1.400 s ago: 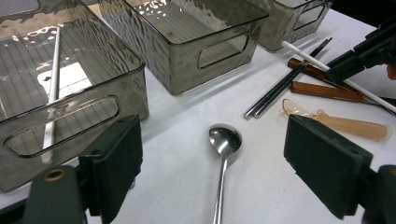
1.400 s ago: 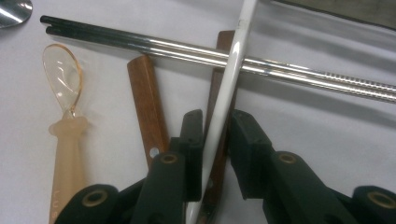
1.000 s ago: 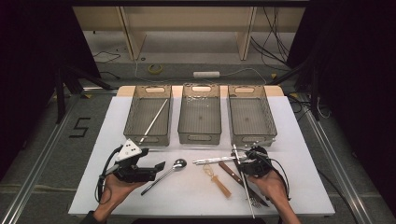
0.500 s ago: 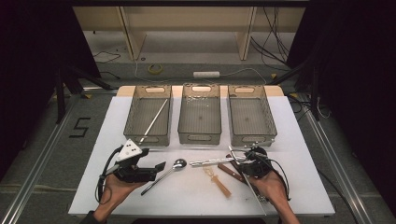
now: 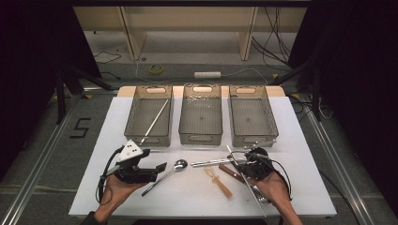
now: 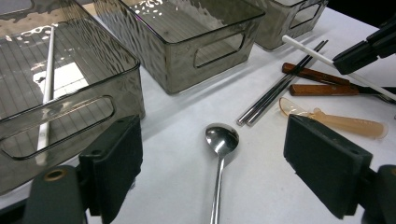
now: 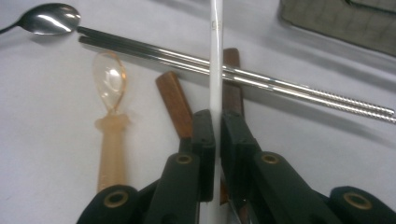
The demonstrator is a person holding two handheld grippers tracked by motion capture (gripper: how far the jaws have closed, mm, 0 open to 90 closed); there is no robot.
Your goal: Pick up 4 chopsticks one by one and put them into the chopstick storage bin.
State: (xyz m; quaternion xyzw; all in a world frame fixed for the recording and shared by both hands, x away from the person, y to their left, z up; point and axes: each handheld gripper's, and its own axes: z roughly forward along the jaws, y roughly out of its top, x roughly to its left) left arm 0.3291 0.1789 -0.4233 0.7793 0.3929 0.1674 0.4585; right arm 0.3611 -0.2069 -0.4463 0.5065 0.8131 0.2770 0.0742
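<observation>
My right gripper [image 5: 244, 168] is shut on a white stick [image 5: 233, 156] that slants from near the right bin towards the table's front edge. Along its jaws [image 7: 217, 126], the white stick [image 7: 215, 60] crosses a pair of metal chopsticks [image 7: 233, 74] and two wooden handles [image 7: 173, 100]. My left gripper [image 5: 157, 172] stands open at the front left, its jaws [image 6: 219, 172] either side of a metal spoon [image 6: 219, 154] that lies on the table. An amber plastic spoon [image 5: 218, 180] lies between the two hands.
Three clear bins stand in a row at the back: the left bin [image 5: 133, 123] holds another white stick [image 5: 155, 121], while the middle bin [image 5: 202, 139] and the right bin [image 5: 253, 140] look bare. The white table [image 5: 300, 140] ends close to both hands.
The white stick in my right gripper has swung a little, its near end going right. The left gripper has stayed where it was, still open.
</observation>
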